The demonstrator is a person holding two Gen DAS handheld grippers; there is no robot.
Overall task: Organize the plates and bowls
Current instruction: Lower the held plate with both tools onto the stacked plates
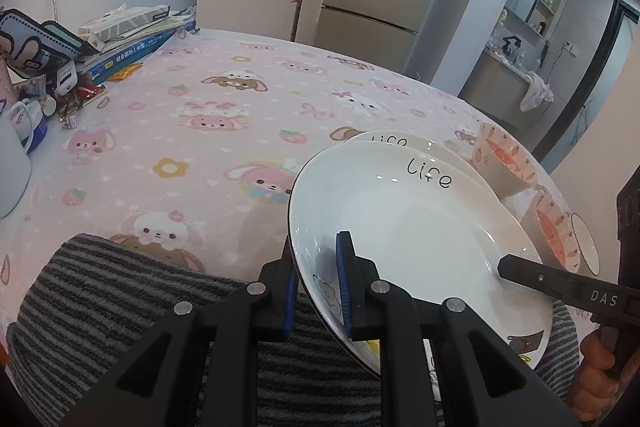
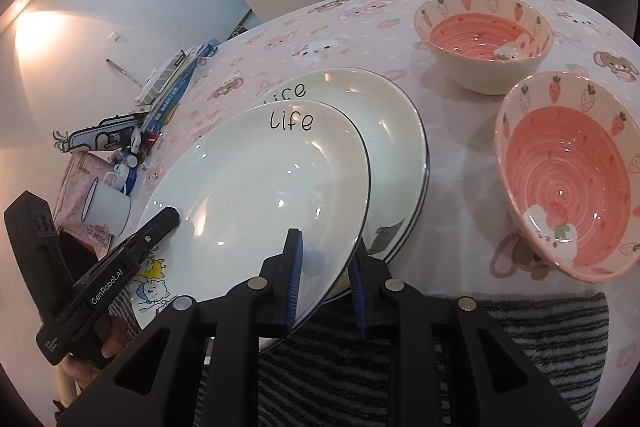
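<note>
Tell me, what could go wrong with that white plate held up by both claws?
Each claw, left and right, pinches only the thin rim of the glossy white "Life" plate, so it might slip. It hangs tilted over a second white plate and could chip it. The pink strawberry bowl sits close by.

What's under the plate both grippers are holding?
A second white plate with the same "Life" lettering lies under the held plate, set off toward the pink bowls. Only its far part and right rim show; the rest, and whether the plates touch, is covered.
</note>
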